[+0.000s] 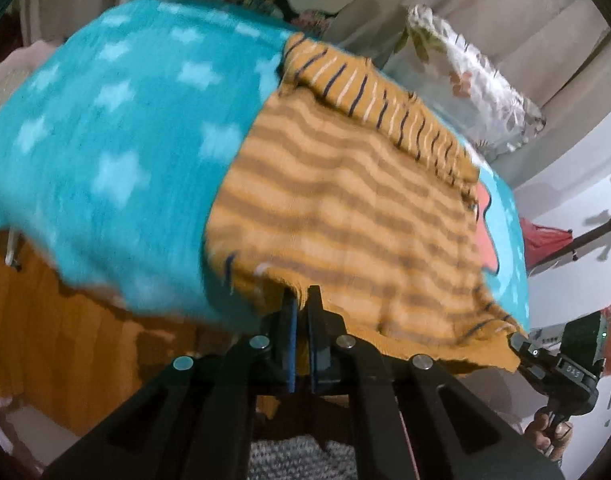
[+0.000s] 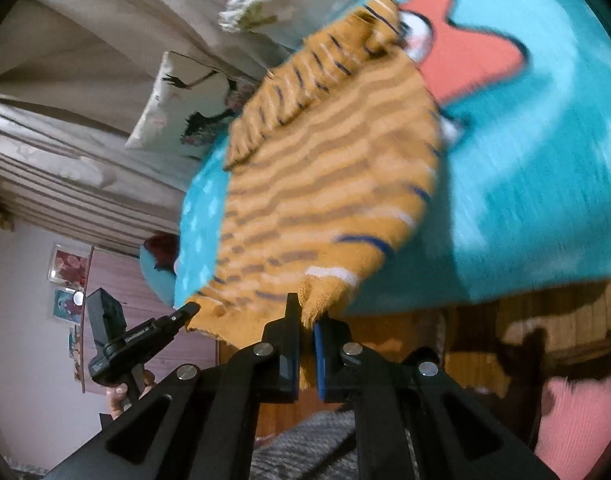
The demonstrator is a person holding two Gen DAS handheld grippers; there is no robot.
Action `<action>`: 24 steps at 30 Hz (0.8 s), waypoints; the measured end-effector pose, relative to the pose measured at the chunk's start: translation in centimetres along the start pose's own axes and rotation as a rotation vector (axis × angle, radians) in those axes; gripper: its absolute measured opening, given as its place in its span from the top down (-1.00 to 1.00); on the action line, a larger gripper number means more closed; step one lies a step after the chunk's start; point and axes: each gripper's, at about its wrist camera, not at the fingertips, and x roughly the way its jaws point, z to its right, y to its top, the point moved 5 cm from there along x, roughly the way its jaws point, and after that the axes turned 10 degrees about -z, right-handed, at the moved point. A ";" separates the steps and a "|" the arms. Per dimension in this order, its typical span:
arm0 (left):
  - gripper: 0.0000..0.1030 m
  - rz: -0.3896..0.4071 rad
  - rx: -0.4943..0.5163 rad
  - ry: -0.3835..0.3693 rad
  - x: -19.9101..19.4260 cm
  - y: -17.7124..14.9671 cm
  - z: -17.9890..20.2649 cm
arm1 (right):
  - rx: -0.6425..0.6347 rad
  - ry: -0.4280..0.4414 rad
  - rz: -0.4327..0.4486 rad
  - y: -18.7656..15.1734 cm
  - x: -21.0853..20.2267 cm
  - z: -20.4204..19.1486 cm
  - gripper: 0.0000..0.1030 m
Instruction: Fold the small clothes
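Observation:
A small mustard-yellow striped garment point(image 1: 345, 208) lies spread on a turquoise blanket point(image 1: 105, 140); it also shows in the right wrist view point(image 2: 329, 184). Its far part is folded over, showing navy and white stripes point(image 1: 385, 108). My left gripper point(image 1: 301, 300) is shut on the garment's near edge at one corner. My right gripper point(image 2: 307, 312) is shut on the other near corner. Each gripper shows in the other's view, the right gripper point(image 1: 519, 340) and the left gripper point(image 2: 191, 308), both pinching the hem. Both views are blurred.
The turquoise blanket point(image 2: 525, 160) carries white stars and a red cartoon shape point(image 2: 473, 56). Floral pillows point(image 1: 465, 80) and beige curtains point(image 2: 85, 80) lie beyond. An orange bed skirt point(image 1: 65, 340) hangs below the edge. A grey rug point(image 1: 297, 460) lies underneath.

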 end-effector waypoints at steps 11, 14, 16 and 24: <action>0.92 0.077 0.148 0.013 4.5 23.0 7.8 | -0.045 -0.093 0.120 20.5 2.0 -5.3 0.87; 0.92 0.042 0.167 0.034 7.7 27.8 9.1 | 0.011 -0.168 0.140 26.9 4.3 -3.8 0.87; 0.92 0.003 0.168 0.048 10.5 30.6 9.4 | 0.060 -0.196 0.135 29.6 5.8 -2.4 0.87; 0.86 -0.094 0.125 -0.043 15.6 34.9 8.1 | 0.214 -0.256 0.099 35.7 9.9 2.8 0.75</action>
